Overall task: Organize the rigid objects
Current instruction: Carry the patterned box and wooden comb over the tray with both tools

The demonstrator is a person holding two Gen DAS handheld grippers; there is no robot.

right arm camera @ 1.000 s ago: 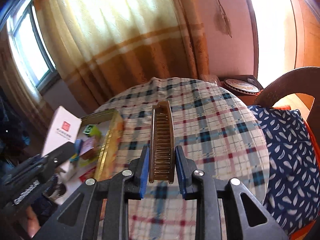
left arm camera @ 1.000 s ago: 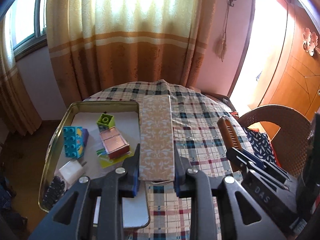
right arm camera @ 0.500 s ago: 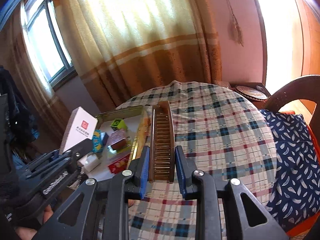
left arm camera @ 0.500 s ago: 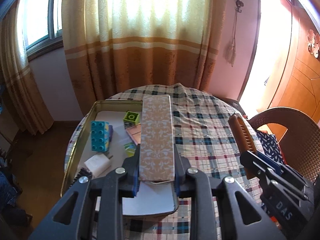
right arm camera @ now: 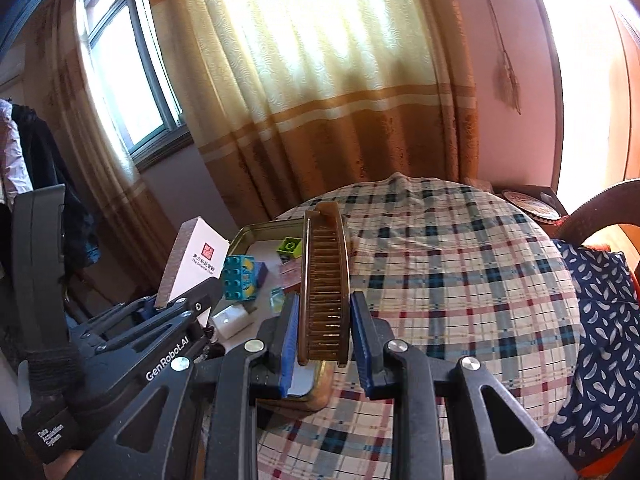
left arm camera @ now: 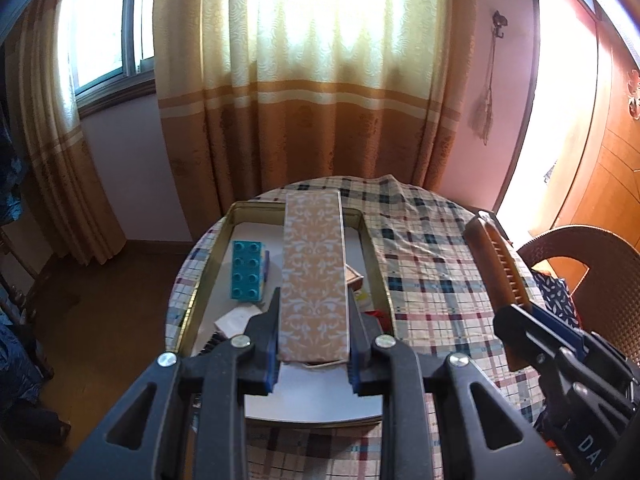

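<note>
both grippers are loaded, so the step in hand looks like the carry toward the metal tray, with the drop-off yet to come. the left gripper pinches the near end of a long flat patterned box, its fingers pressed on the two long sides; the box sticks out forward and hangs above the tray's interior, clear of the things below it. the right gripper is clamped on a brown comb, teeth facing up toward the camera, and the comb hangs over the tray's right-hand rim, partly above the checked tablecloth. already lying in the tray are a teal toy brick, a green brick, a white charger plug and some small cards; what sits under the box is hidden. my reading is that the next move calls for lowering each item into a free patch of the tray floor, the box along the middle or right strip and the comb into whatever room is left by the rim, then letting the fingers part. since both are long pieces, they likely need to go in lengthwise, and the two grippers, now near each other, should take turns to avoid bumping.
</note>
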